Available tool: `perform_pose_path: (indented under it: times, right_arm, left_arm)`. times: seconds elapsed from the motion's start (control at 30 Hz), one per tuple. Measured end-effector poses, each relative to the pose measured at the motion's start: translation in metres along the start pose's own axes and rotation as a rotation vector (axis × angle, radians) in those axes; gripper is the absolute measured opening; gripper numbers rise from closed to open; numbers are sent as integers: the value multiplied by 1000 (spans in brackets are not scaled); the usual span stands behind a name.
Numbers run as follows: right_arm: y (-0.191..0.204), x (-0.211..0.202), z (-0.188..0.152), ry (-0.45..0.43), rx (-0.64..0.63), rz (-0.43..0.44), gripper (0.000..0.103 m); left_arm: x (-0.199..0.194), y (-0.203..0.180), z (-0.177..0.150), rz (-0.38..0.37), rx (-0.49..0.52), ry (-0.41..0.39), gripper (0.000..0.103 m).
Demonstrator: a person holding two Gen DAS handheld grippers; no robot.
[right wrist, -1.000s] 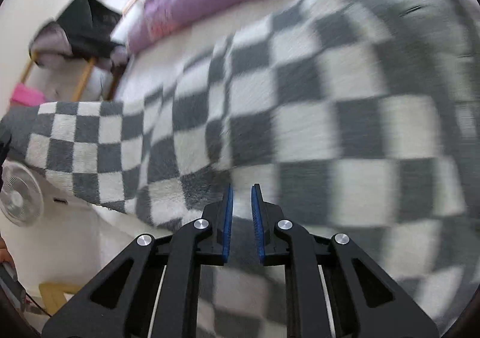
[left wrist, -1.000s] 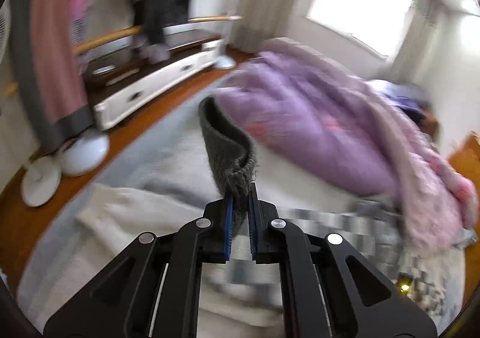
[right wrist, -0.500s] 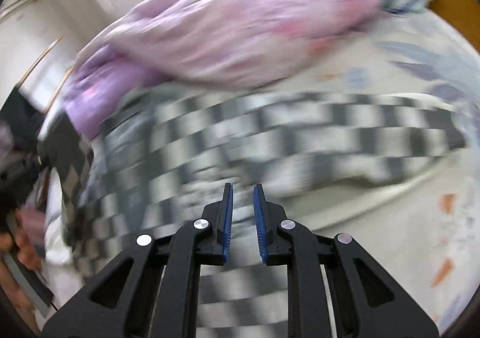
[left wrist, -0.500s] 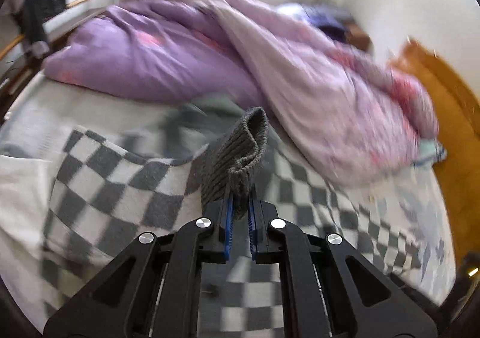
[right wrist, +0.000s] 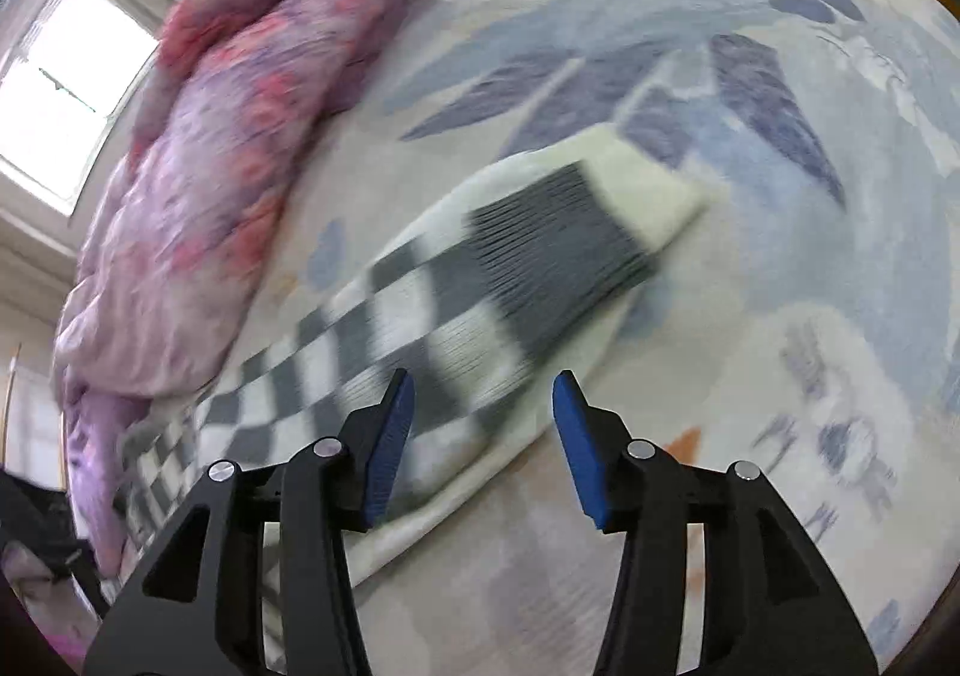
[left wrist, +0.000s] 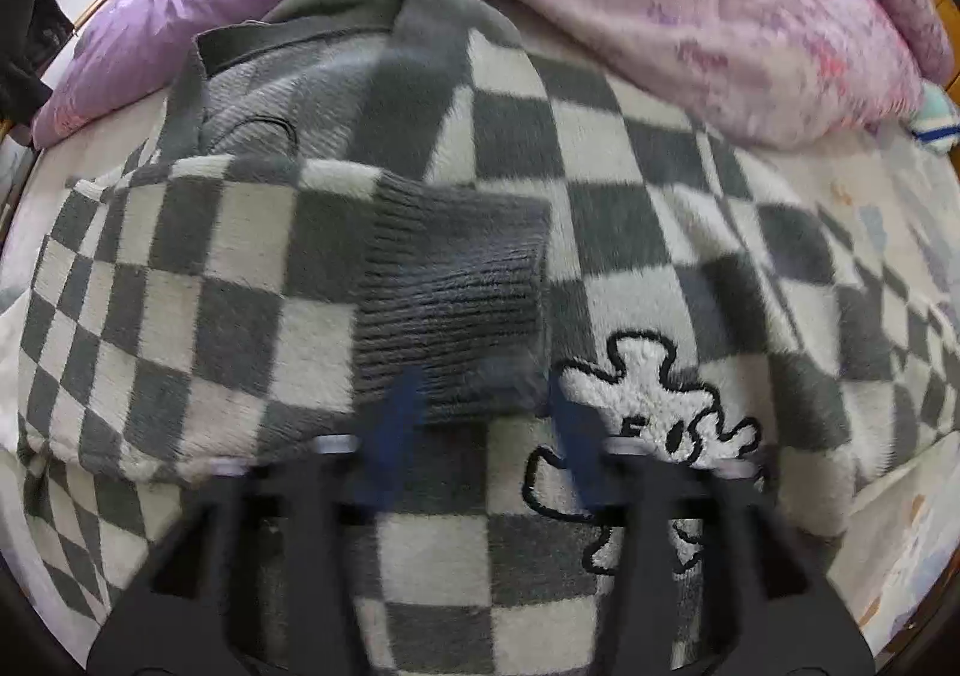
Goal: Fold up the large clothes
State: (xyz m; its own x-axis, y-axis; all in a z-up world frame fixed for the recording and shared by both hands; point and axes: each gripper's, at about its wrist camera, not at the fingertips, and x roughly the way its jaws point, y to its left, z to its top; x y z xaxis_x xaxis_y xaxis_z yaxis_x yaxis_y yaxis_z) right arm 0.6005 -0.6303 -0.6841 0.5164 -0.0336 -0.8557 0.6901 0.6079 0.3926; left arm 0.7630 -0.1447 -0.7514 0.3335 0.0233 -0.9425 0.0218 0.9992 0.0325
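Bed (right wrist: 780, 75), floral sheet, with a pink-purple duvet (left wrist: 690, 3) heaped along its far side. Left claw (left wrist: 486, 436): jaws spread wide, blurred, gripping nothing; the ribbed grey cuff (left wrist: 450, 304) lies flat between and just ahead of the tips, resting on the checkered sweater (left wrist: 600, 165), which is spread over the bed. Right claw (right wrist: 483, 436): jaws wide apart, empty, above the other sleeve (right wrist: 468, 304). Sleeve long axis runs diagonally, its grey cuff end pointing to upper right.

right tool (right wrist: 483, 436): fingers apart, empty | checkered sleeve (right wrist: 480, 292) flat on floral bedsheet (right wrist: 780, 286)
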Motion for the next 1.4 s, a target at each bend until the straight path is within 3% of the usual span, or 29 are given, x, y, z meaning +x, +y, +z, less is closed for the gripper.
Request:
perform_pose_path:
  times: [0.13,0.23,0.3,0.37,0.5,0.6,0.73,0.9,0.97,1.0,1.03,1.1,1.27,1.4]
  right_arm:
    - [-36,20,17,16,138,25,51]
    - [-47,36,24,37,205,59,51]
    - [-44,39,28,32,203,47,51]
    - [-38,36,31,15,179,18,36]
    - [-22,28,36,-5,110,-81,28]
    - [-11,31,36,27,63,-140,29]
    - [-9,28,35,32,93,-176,32]
    - [-2,30,35,33,80,-198,32]
    - [-1,32,36,30,71,-191,30]
    - [-1,33,36,28,68,-181,17]
    - [-1,33,36,28,65,-187,10]
    - [1,29,37,4,55,-174,9]
    - [50,-8,30,-133,-98,-115,9]
    - [137,-55,-1,-237,-290,47,9]
  left_arm:
    - [4,-24,-6,-45,64,-4,61]
    - [14,-41,-10,-22,121,12,61]
    - [18,-46,-11,-5,145,10,60]
    - [22,-47,-8,1,156,17,60]
    - [26,-45,-2,-20,149,24,63]
    - [22,-38,-1,-74,136,27,68]
    - [10,-23,0,-140,113,27,68]
    - [-6,4,1,-159,101,7,68]
    - [-11,5,0,-167,85,3,68]
    - [-12,11,1,-171,76,2,68]
    - [-16,16,-1,-171,67,3,68]
    - [-19,28,-2,-171,44,1,68]
    - [-38,77,-1,-173,-34,-32,68]
    - [-49,132,2,-112,-107,-60,69]
